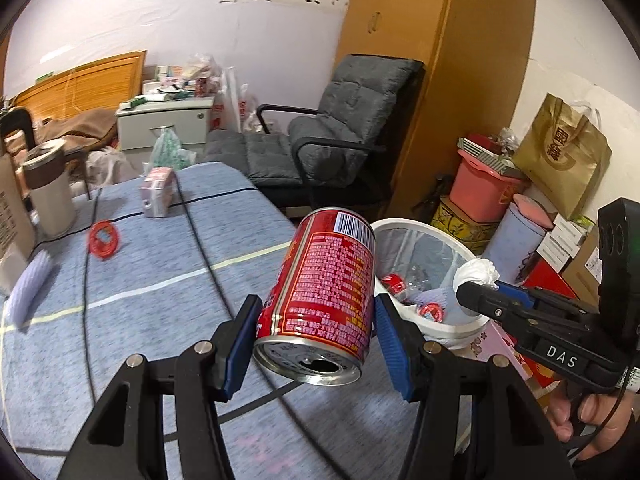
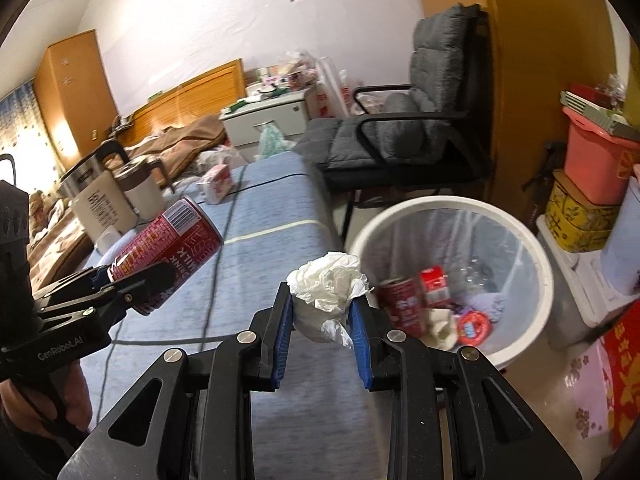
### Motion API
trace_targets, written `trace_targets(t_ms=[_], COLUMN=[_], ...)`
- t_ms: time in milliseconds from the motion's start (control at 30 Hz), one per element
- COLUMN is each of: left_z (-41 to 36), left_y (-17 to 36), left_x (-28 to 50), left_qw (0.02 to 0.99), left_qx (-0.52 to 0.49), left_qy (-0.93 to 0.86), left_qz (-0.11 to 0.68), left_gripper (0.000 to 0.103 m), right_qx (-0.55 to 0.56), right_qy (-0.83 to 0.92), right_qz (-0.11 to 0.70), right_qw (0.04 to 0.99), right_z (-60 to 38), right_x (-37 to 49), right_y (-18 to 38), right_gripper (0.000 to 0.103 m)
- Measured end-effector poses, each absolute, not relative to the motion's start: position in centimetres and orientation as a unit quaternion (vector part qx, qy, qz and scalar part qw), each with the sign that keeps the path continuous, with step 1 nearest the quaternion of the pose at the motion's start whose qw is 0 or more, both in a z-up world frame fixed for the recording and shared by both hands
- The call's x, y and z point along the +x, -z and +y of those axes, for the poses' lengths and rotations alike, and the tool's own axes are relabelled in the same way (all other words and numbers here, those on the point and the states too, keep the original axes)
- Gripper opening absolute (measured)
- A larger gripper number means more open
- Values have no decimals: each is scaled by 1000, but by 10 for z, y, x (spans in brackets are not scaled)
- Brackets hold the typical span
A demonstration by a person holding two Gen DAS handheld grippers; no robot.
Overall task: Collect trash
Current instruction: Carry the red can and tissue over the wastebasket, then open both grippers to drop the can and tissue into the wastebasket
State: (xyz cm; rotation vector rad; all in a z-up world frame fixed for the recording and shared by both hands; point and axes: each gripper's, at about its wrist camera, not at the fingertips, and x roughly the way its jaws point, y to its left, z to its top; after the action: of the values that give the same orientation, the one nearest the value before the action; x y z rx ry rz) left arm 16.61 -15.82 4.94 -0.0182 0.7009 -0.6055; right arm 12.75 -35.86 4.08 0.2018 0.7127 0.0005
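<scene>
Partly cut off at the lower right of the left wrist view: a hand [image 1: 592,420] on the trigger of the right hand-held gripper [image 1: 478,292], fingers only, wrist out of frame; likewise at the lower left of the right wrist view, a hand [image 2: 48,396] under the left hand-held gripper [image 2: 132,284], mostly hidden by the black body.

Left hand-held gripper [image 1: 316,326] clamped on a red can [image 1: 328,288], blue pads against its sides, opened end toward the camera, can tilted and held over the edge of the blue-covered bench [image 1: 140,300]; small print on the can too fine to read.

Right hand-held gripper [image 2: 320,318] clamped on a crumpled white tissue [image 2: 326,288], wad bulging above the pads, held near the bench edge beside the white trash bin [image 2: 540,256]; in the left wrist view only the top of the tissue [image 1: 478,272] clear of the jaw.

Bin contents clearer from the right wrist view: another red can [image 2: 402,304], a red-and-white carton [image 2: 434,280], a round red lid [image 2: 470,328], clear plastic behind, blurred; from the left wrist view much of the bin [image 1: 424,230] hidden behind the can.

Seen only from the left wrist: a red ring-shaped thing [image 1: 105,239] on the bench and a gold paper bag [image 1: 560,152].

Common to both: grey chair [image 1: 340,128], kettle [image 1: 50,188], small pink-and-white carton [image 1: 158,192].
</scene>
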Motion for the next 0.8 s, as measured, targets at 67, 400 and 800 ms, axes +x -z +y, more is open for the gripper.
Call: trace_targets(t_ms=[67, 400, 800], left_z=[-170, -226, -287], left_y=[-48, -38, -19], left_x=[169, 185, 201], left_qw=[891, 874, 851], left_qx=[-3, 21, 52], left_qy=[300, 332, 362], left_qz=[340, 353, 377], left_gripper=[59, 59, 59], right_qx=[103, 119, 135], right_qy=[12, 61, 95], right_qz=[348, 352, 373], right_qw=[932, 926, 913], right_z=[-371, -419, -463], right_x=[127, 130, 144], right_y=[-39, -28, -3], right_gripper=[28, 28, 28])
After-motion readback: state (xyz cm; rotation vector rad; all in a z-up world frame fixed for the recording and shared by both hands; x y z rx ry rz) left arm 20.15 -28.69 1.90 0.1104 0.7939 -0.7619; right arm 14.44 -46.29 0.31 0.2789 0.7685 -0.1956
